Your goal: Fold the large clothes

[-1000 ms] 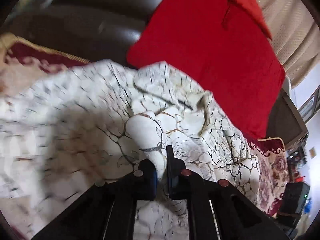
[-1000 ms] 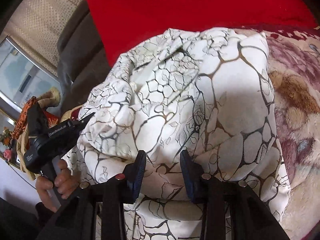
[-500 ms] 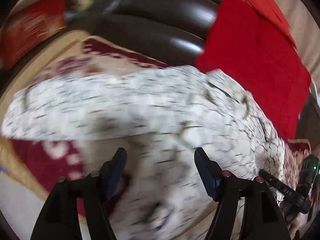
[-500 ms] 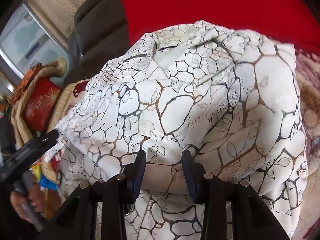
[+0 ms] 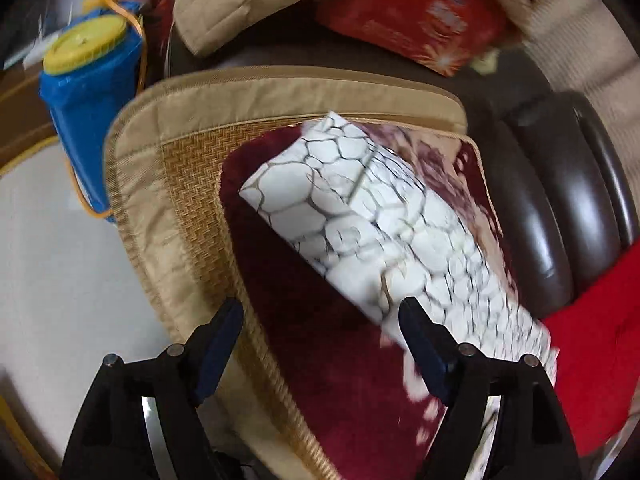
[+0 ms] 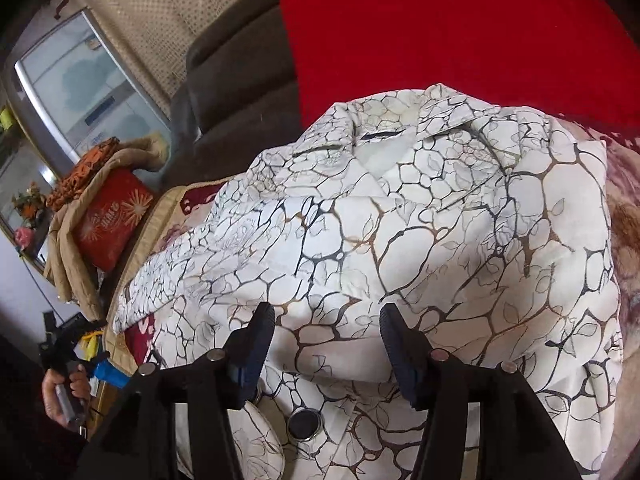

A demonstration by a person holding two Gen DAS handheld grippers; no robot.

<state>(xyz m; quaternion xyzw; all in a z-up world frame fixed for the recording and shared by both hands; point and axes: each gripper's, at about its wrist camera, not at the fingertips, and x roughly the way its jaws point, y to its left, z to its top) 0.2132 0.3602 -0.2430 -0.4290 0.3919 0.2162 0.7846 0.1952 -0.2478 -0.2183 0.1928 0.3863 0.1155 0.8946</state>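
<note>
White crackle-print coat (image 6: 400, 240) lies on a sofa seat with both grippers spread and holding nothing.

The left gripper (image 5: 320, 344) hangs over the maroon blanket (image 5: 320, 340), jaws wide apart; the coat's sleeve (image 5: 384, 220) stretches along the blanket, its cuff near the woven seat mat (image 5: 188, 168), whose tan border sits beside the pale floor. The right gripper (image 6: 326, 344), jaws open, hovers over the folded body, collar towards the red cushion (image 6: 460, 40).
</note>
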